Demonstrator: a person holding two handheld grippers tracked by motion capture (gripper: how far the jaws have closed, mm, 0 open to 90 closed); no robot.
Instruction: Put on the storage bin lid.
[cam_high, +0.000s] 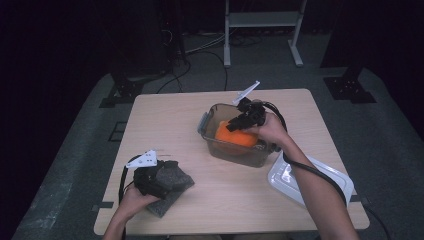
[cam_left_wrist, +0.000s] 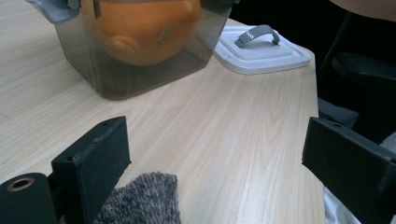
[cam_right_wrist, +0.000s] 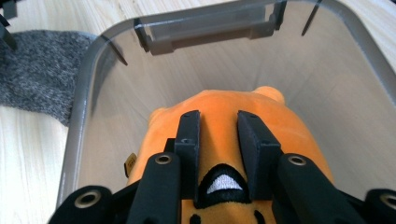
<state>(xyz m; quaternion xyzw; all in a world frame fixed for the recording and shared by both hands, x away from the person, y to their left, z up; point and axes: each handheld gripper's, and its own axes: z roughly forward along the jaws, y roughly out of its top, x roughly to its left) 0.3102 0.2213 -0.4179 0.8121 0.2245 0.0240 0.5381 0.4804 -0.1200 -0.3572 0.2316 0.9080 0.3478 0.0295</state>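
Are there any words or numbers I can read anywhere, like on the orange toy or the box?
No words or numbers can be read in these pictures.
Orange plush toy: a small tag on its side, too small to read.
Clear plastic container: no label.
White lid: a grey handle with tiny white marks, too blurred to read.
Grey cloth: no text.

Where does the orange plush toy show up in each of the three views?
High view: orange plush toy just right of centre, inside the clear container.
Left gripper view: top, left of centre, seen through the container wall.
Right gripper view: lower centre, under the right claw.
Shared landmark: the grey cloth.
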